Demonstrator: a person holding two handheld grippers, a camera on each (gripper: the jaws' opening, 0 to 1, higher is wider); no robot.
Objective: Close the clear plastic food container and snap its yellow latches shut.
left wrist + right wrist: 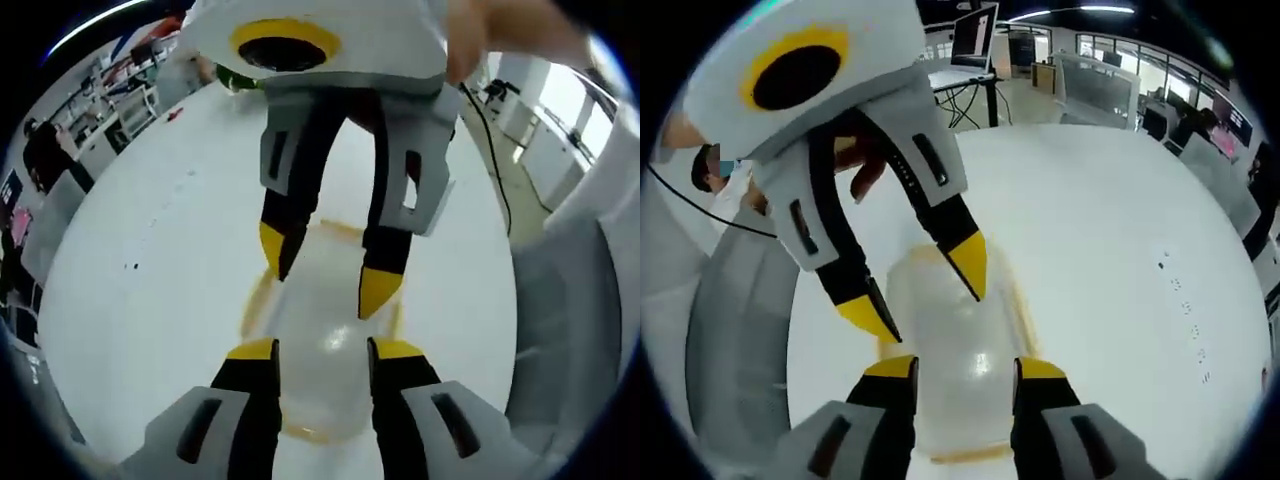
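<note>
A clear plastic container [322,320] with a yellow seal around its lid lies on the white table [150,260]. My left gripper [325,350] stands open, its yellow-tipped jaws straddling the container's near end. From the far side, my right gripper [330,270] reaches in, open too, with its tips over the container's other end. In the right gripper view the same container [950,340] lies between the open right gripper [965,367] and the left gripper [920,290] opposite it. I cannot tell whether any tip touches the lid. The latches are hidden.
A grey chair [560,330] stands close to the table edge, also visible as a chair [740,340] in the right gripper view. A hand [865,170] holds the left gripper. Desks and monitors [970,40] stand beyond the table. A green object [235,78] sits at the far edge.
</note>
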